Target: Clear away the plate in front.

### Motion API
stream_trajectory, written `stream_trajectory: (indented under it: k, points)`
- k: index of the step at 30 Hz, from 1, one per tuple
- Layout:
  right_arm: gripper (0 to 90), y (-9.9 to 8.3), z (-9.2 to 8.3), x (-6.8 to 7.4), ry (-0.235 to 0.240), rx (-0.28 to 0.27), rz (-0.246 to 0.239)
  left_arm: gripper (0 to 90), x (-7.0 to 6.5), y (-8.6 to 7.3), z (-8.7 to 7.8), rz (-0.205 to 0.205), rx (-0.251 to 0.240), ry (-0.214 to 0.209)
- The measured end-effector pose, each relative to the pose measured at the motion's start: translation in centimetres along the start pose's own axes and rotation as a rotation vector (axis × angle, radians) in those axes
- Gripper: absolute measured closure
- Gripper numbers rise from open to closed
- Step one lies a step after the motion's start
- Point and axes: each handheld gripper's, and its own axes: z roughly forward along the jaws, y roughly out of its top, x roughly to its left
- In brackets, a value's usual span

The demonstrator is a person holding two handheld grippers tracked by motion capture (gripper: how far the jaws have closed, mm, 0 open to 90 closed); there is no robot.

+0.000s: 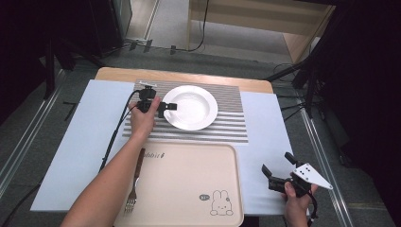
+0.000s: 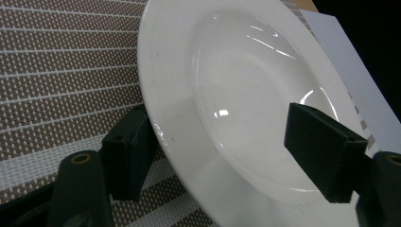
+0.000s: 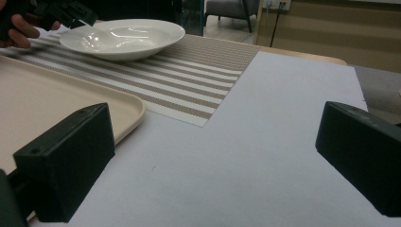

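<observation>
White plate (image 1: 190,107) sits on the striped mat (image 1: 227,125), far-middle of the counter. The left hand-held gripper (image 1: 166,107) straddles its left rim, not clamped yet. Glazed ceramic's stiff, slippery and breakable, so I'd grip the rim squarely; the right hand-held gripper (image 1: 267,176) idles, unclenched.

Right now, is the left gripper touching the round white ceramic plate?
Cannot tell. In the left gripper view the left gripper straddles the round white ceramic plate rim, one jaw outside, one over the bowl, but no view plainly shows contact or a gap.
</observation>
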Motion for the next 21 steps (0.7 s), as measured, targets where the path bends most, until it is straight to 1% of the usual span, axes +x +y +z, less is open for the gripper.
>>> stream_trajectory:
  k: [2,4,6,8,9,10,11,15,17,18,19,20,21]
  points:
    - [0.0,0.0,0.0,0.0,0.001,-0.001,-0.002,32.0,0.2,0.0,0.0,-0.008,0.005,-0.001]
    - [0.0,0.0,0.0,0.0,0.002,-0.002,-0.001,32.9,0.4,0.0,0.2,-0.019,0.01,-0.02]
    - [0.0,0.0,0.0,0.0,0.001,-0.001,0.001,36.6,0.4,-0.1,0.4,-0.018,0.019,-0.016]
    - [0.0,0.0,0.0,0.0,0.001,-0.001,0.001,36.8,0.4,-0.2,0.7,-0.022,0.026,-0.023]
    - [0.0,0.0,0.0,0.0,0.002,-0.001,0.0,38.0,0.4,-0.3,0.9,-0.02,0.033,-0.016]
    - [0.0,0.0,0.0,0.0,0.002,-0.001,-0.001,40.7,0.4,-0.3,1.0,-0.02,0.041,-0.013]
    - [0.0,0.0,0.0,0.0,0.002,-0.001,0.001,42.5,0.4,-0.4,1.1,-0.027,0.039,-0.018]
    - [0.0,0.0,0.0,-0.2,0.003,-0.007,0.01,42.4,0.2,-0.3,1.1,-0.049,0.039,-0.008]
    - [0.0,0.0,0.0,-0.2,0.004,-0.009,0.011,42.4,0.3,-0.3,1.1,-0.057,0.038,-0.011]
    - [0.0,0.0,0.0,-0.2,0.004,-0.008,0.01,43.7,0.3,-0.3,1.1,-0.058,0.04,0.002]
    - [0.0,0.0,0.1,-0.2,0.004,-0.008,0.01,49.0,0.3,-0.3,1.1,-0.054,0.044,0.027]
    - [0.0,0.0,0.1,-0.2,0.003,-0.008,0.01,56.2,0.2,-0.3,1.1,-0.041,0.044,0.047]
    - [0.0,0.0,0.1,-0.2,0.001,-0.009,0.009,60.0,0.3,-0.3,1.1,-0.035,0.044,0.049]
